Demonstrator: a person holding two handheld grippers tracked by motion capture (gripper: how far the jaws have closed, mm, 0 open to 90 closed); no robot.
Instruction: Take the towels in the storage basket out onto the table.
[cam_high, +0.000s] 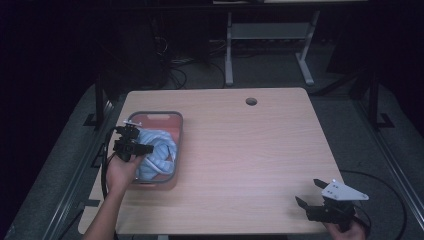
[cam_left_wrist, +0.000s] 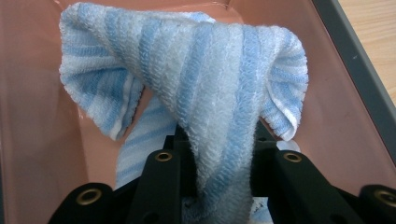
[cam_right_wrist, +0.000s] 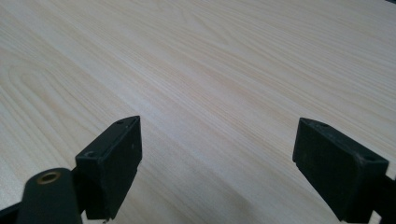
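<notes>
Tongs first: the left gripper (cam_left_wrist: 219, 186) has its black jaws clamped on a fold of the blue-and-white striped towel (cam_left_wrist: 205, 79). In the left gripper view the cloth is pinched between the jaws at the bottom centre of the frame and fans upward from there into a loose peak, with one flap drooping toward the upper left and another toward the right edge. A second band of the towel trails down past the jaws at lower left, so part of the cloth seems to rest lower in the container.

From the high view the left gripper (cam_high: 131, 142) sits at the left of the frame, over the near-left part of the pink bin (cam_high: 170, 116), and the towel (cam_high: 157, 152) lies bunched inside that bin just to the right of the tool. The bin stands on the left side of the wooden table (cam_high: 250, 150).

The right gripper (cam_high: 312, 195) is at the lower right corner of the high view, well apart from the bin. Its jaws stand wide apart with nothing between them; the right gripper view shows bare tabletop (cam_right_wrist: 210, 70) beyond the two black jaws.

The relation that matters for the coming move: the towel rises straight ahead of the left jaws, its gathered length running away from them toward the top of that frame, while the rest lies to the side. The left hand is far nearer; I judge a lift out of the bin would fall to it.
</notes>
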